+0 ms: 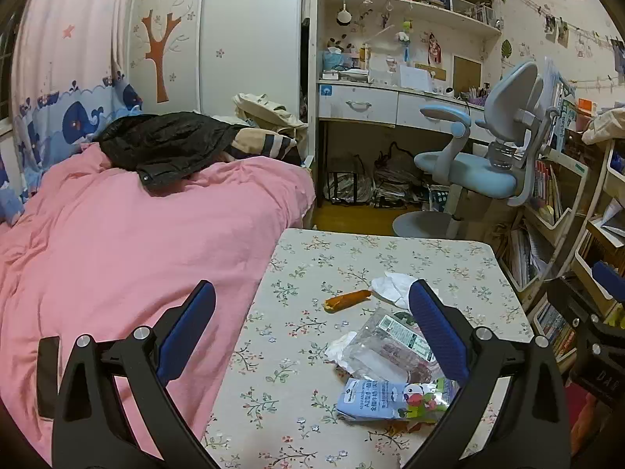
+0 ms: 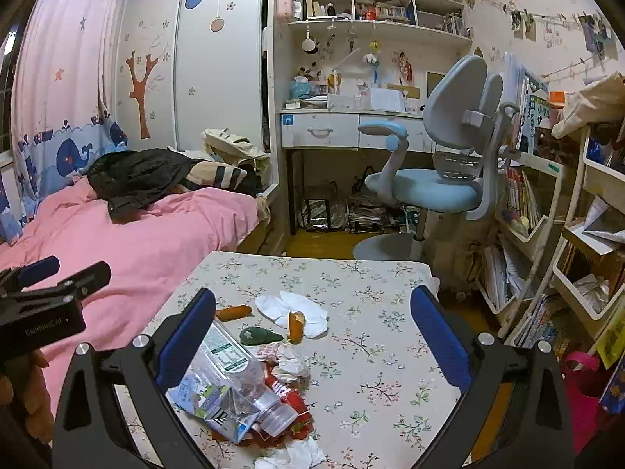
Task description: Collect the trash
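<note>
Trash lies on a floral-cloth table (image 1: 390,258) (image 2: 371,312). There is a clear plastic package (image 1: 386,348) (image 2: 226,355), a blue snack wrapper (image 1: 390,398) (image 2: 211,402), a crumpled white tissue (image 1: 390,287) (image 2: 297,308), an orange peel piece (image 1: 347,299) (image 2: 233,312), a second orange piece (image 2: 295,326), a dark green scrap (image 2: 258,336) and a red wrapper (image 2: 289,394). My left gripper (image 1: 312,332) is open and empty above the table's left part. My right gripper (image 2: 312,336) is open and empty above the pile. The left gripper also shows at the left of the right wrist view (image 2: 47,297).
A bed with a pink cover (image 1: 117,242) (image 2: 129,242) borders the table's left side, with a black jacket (image 1: 164,144) on it. A blue desk chair (image 1: 480,156) (image 2: 437,172) and desk (image 2: 351,129) stand beyond. Bookshelves (image 2: 547,215) crowd the right.
</note>
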Available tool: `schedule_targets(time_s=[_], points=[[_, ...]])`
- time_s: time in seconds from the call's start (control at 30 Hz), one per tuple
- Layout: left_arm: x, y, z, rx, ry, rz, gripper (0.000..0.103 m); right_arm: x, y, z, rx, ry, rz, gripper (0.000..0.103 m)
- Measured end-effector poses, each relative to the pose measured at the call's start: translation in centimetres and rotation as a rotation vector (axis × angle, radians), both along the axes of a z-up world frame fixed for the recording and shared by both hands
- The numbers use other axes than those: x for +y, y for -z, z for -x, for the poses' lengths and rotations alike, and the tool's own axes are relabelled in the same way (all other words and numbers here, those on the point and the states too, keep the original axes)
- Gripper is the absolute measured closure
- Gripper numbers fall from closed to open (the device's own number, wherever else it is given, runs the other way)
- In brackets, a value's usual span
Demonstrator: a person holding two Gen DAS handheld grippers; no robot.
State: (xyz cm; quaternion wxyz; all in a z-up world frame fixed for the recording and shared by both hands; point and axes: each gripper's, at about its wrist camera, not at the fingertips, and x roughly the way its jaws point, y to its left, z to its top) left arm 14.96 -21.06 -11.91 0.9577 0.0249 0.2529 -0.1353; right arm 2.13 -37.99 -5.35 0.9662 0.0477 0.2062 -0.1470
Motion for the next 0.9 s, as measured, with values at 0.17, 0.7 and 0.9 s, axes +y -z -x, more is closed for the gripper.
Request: schedule_targets(time_s=[0.17, 0.7, 0.9], points=[[0.0, 0.0, 0.1, 0.0, -0.002, 0.0, 0.007, 0.8, 0.1, 0.1, -0.001, -0.015, 0.007, 0.007], [0.3, 0.1, 0.0, 0.005, -0.004, 0.003, 0.007, 1.4, 0.1, 0.0, 0.007, -0.037, -0.02, 0.007], [0.4, 0.1, 0.0, 0.006, -0.005, 0.002, 0.007, 1.3, 0.1, 0.0, 0.01, -0.037, -0.024, 0.007]])
